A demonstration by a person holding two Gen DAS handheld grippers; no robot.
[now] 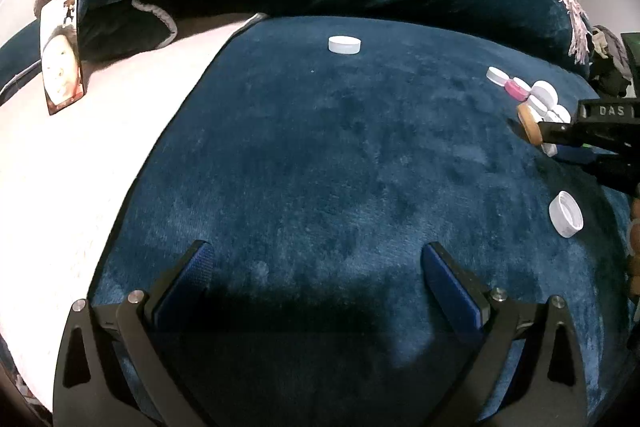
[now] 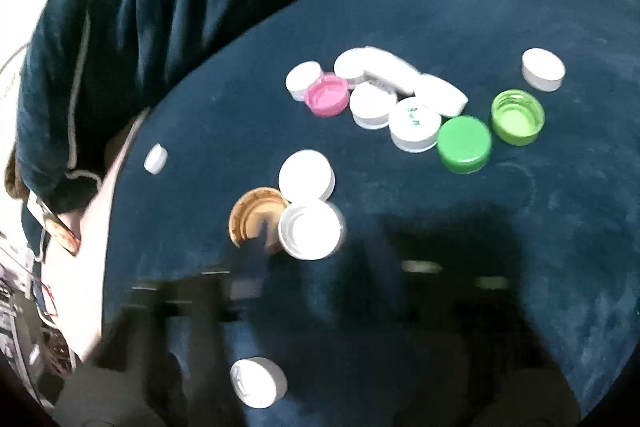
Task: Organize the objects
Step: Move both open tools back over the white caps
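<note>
Left tool (image 1: 316,267): blue-padded fingers spread wide apart, nothing between them, hovering over bare blue plush.
Right tool (image 1: 538,133): seen from the left wrist view, its black fingers are together and clamped on the rim of a tan cap (image 1: 529,123); in its own view the fingers are a dark blur.
Tan cap: round, shallow, ribbed inside, open side showing, tilted on edge in the grip, touching a white cap (image 2: 310,230) beside it.
Key relation: the cap cluster (image 2: 400,99) lies just beyond the right tool, well off to the right of the left one; the right hand is plainly nearer.
Near stray: a white ribbed cap (image 1: 565,213), open side up, lying apart at the right edge.
Cluster: smooth white plastic discs, one pink cap (image 2: 327,95), two green caps (image 2: 464,139), several touching or overlapping.
Far stray: a lone white cap (image 1: 344,45), flat side up, well apart from everything.
Surface: a dark blue velvety blanket (image 1: 320,155), soft, so caps may tip.
Far left: a phone (image 1: 62,53) propped upright.
</note>
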